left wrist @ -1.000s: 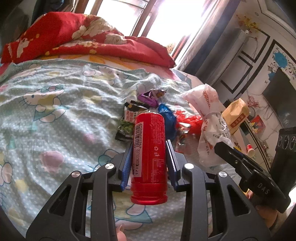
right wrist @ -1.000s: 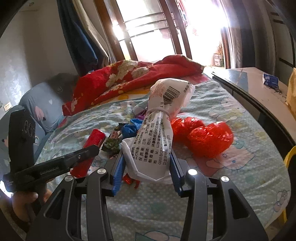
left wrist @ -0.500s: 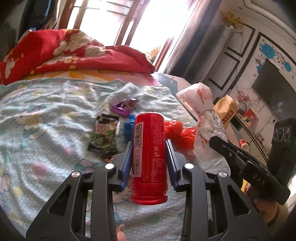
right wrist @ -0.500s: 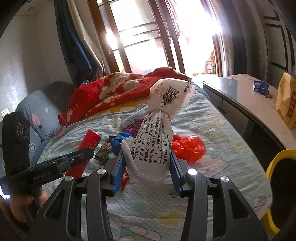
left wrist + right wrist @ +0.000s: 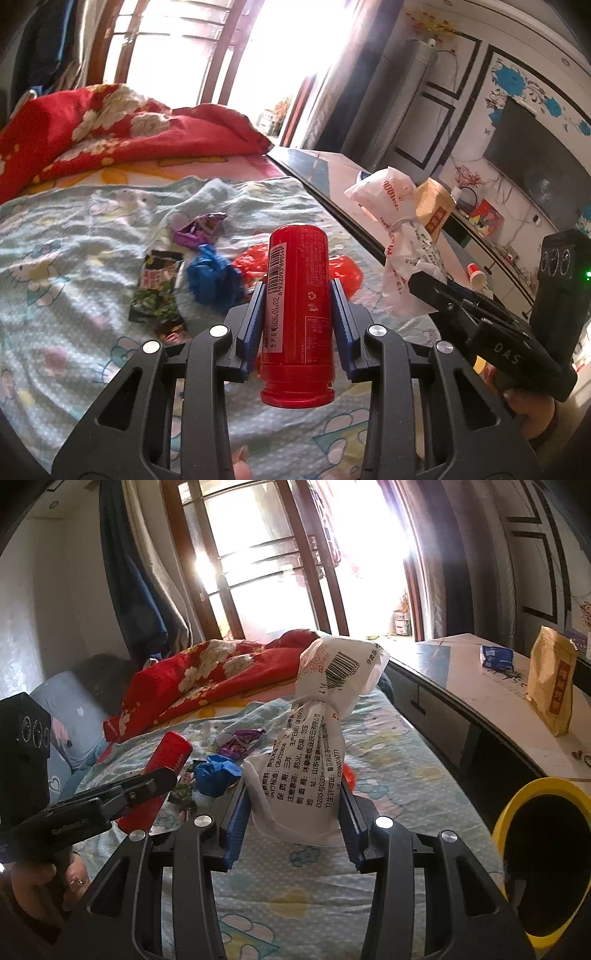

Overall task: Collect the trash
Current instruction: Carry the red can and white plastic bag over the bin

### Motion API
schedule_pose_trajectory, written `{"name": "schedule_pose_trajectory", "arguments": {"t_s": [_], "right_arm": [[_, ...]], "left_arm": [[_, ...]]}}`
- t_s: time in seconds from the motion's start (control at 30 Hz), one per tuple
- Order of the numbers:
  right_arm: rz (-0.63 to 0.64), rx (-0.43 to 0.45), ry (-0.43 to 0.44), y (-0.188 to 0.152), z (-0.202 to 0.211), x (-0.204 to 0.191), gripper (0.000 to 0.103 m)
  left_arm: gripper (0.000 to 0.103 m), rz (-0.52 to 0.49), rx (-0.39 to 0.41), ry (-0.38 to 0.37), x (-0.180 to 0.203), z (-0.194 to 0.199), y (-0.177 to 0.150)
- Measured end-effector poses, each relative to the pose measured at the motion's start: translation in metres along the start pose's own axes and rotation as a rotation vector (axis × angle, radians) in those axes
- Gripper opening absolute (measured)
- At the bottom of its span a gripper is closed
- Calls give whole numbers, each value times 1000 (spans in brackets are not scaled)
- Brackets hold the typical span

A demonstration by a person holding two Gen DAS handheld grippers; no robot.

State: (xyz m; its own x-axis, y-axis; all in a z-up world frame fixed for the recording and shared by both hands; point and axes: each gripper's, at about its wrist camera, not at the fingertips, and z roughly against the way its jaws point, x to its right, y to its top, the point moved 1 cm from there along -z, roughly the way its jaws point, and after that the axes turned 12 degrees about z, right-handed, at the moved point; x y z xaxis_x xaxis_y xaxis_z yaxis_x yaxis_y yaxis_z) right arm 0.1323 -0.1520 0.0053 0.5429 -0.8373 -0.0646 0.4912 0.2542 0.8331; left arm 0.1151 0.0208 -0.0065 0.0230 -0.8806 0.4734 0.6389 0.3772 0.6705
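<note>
Left gripper (image 5: 297, 299) clamped on a red cylindrical can (image 5: 298, 295) with barcode label, right gripper (image 5: 293, 805) squeezing a knotted white printed bag (image 5: 314, 746), both above the bed (image 5: 74, 258), wrappers (image 5: 157, 291) scattered below.

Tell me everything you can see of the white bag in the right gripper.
The white plastic bag is crumpled thin film printed with black and red text and a barcode near its top. It is cinched at a narrow neck partway up, bulging above and below. It stands roughly upright, lifted above the bed sheet, with its lower bulge clamped between the blue pads of the right gripper. Nothing else appears to touch it. What it holds cannot be seen.
</note>
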Motion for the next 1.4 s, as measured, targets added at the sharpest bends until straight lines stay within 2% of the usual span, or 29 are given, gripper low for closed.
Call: {"name": "schedule_pose_trajectory", "arguments": {"t_s": [0.73,1.4], "right_arm": [[-57,42,-132,-10,39,56,42],[-188,25,-259,-37,67,120,42]], "left_arm": [[27,-153,-18,-81,74,-26,-4],[27,-249,-68,-146,130,-58,-22]]}}
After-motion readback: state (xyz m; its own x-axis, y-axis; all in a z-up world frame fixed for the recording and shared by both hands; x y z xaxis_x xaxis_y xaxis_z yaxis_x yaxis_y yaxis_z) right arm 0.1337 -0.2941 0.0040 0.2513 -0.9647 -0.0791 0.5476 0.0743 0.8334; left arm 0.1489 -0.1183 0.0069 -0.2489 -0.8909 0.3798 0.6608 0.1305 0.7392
